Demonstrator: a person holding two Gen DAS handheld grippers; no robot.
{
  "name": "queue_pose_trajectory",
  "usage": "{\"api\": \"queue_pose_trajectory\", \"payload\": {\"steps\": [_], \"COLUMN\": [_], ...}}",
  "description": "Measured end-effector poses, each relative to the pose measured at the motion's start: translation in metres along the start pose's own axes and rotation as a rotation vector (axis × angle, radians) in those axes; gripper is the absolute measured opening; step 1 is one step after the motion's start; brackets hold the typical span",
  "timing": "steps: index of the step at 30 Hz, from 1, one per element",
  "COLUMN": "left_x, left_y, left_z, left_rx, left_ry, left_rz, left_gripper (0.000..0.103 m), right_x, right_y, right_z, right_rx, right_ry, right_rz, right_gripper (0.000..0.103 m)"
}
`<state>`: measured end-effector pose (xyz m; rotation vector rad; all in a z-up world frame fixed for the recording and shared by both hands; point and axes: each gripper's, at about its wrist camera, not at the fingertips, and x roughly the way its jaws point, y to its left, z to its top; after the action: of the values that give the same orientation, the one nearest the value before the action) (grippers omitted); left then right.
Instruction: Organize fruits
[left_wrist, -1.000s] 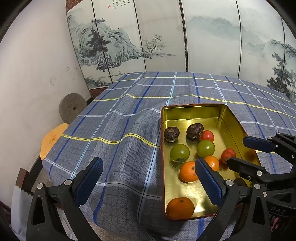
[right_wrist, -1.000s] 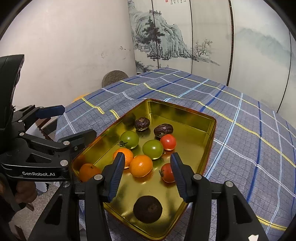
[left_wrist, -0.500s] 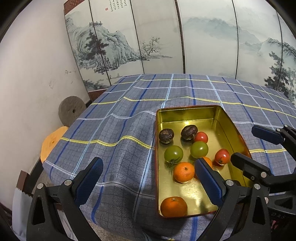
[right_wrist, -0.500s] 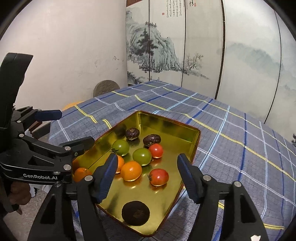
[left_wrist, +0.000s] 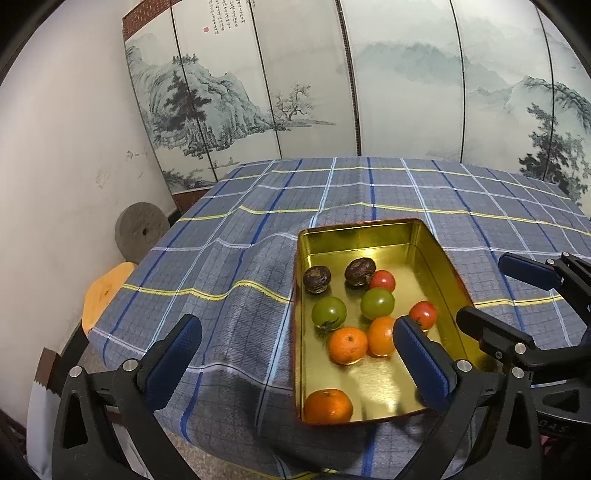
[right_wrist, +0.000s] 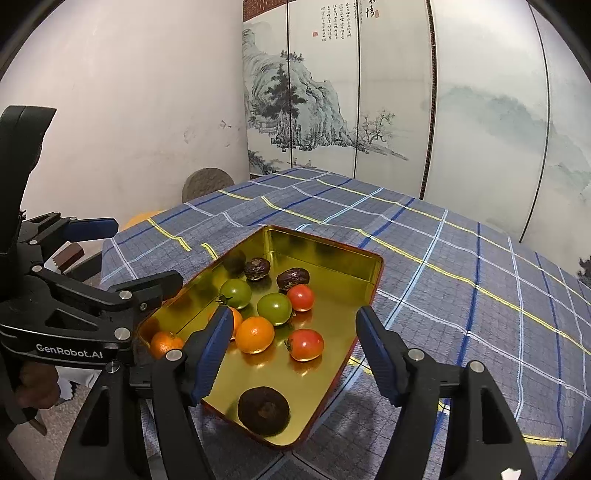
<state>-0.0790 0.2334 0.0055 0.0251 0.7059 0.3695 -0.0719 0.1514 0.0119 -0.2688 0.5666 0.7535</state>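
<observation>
Gleaming gold tray (right_wrist: 334, 254), assorted round fruits (right_wrist: 255, 334)

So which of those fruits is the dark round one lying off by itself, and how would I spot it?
Find the gold tin tray on the blue checked tablecloth. The fruits cluster toward its middle and far end; the lone dark fruit lies apart in the corner nearest the right gripper's camera. It is larger and flatter than the two wrinkled dark fruits at the far end.

Glossy gold metal tin (left_wrist: 448, 266); matt woven tablecloth (left_wrist: 236, 258).
</observation>
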Motion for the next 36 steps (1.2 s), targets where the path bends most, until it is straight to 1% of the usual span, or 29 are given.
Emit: {"api": "queue_pose_trajectory", "payload": {"steps": [8,17,36], "left_x": [-0.007,-0.010,-0.007], "left_y": [-0.008,-0.019,-0.036], "left_z": [0.005,0.006,0.007], "left_rx": [0.013,0.030,0.058], "left_ry": [-0.006,-0.008,-0.003], "left_rz": [-0.009,-0.004,-0.002], "left_gripper": [0.103,0.103,0.103], "right_x": [-0.012,-0.019,-0.030], "right_y": [-0.008,-0.016,-0.032], "right_z": [-0.001,-0.003,-0.011], "right_rx": [0.023,0.038,0.072], "right_ry": [-0.021,-0.034,-0.047], "right_rz": [-0.004,-0.005,-0.014], "right_gripper": [0.067,0.067,0.068]}}
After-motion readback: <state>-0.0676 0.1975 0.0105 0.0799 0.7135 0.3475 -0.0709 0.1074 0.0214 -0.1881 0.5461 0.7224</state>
